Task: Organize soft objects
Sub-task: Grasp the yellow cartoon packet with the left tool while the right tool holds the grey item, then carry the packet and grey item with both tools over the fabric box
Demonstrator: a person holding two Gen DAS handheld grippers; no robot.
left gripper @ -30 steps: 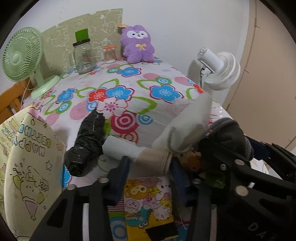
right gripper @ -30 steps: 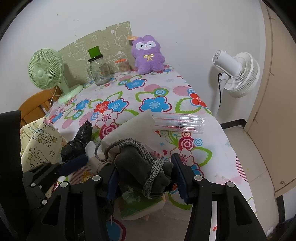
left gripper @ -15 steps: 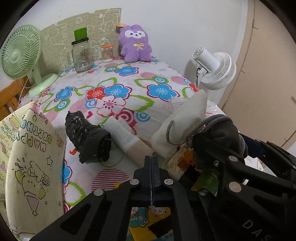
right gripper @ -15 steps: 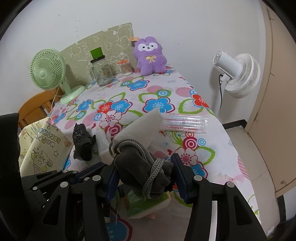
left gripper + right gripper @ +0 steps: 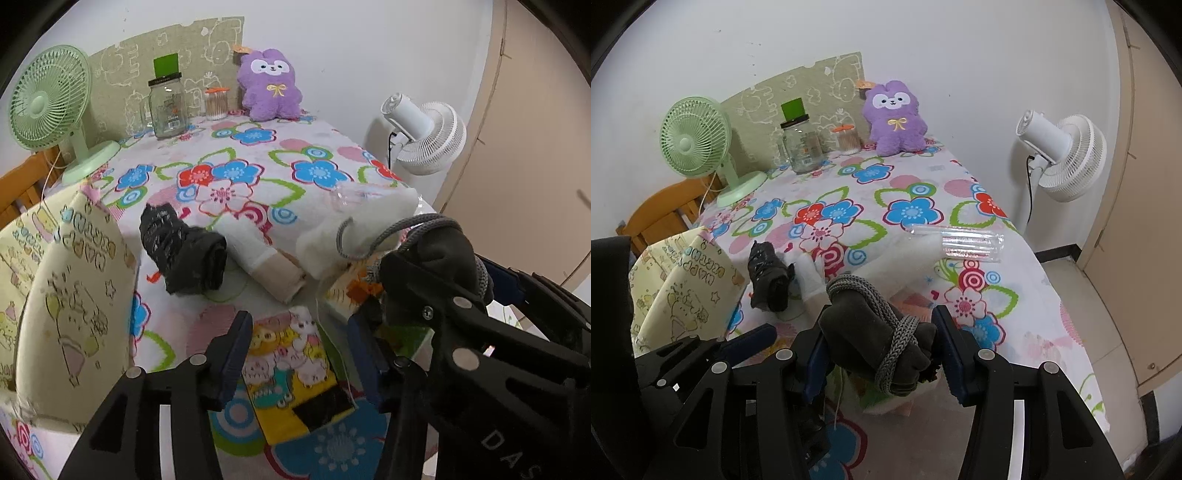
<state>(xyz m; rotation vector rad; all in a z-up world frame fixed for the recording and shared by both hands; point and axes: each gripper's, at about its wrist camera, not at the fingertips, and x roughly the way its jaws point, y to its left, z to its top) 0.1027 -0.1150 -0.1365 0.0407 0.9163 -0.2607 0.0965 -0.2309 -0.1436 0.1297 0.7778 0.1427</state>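
Right wrist: right tool (image 5: 881, 347) grips grey bundle (image 5: 875, 332); left tool (image 5: 299, 350), just reopened, empty.

So much is blocked here. The right gripper (image 5: 881, 354) and its dark grey bundle (image 5: 875, 339) cover whatever sits under them; only a green and white edge (image 5: 882, 400) peeks out, can't tell what it is. The cream pouch (image 5: 897, 258) is half hidden behind the bundle. In the left view the yellow birthday bag (image 5: 62, 295) is cut off at the frame's edge, and the jar (image 5: 167, 105) label is too small to read.
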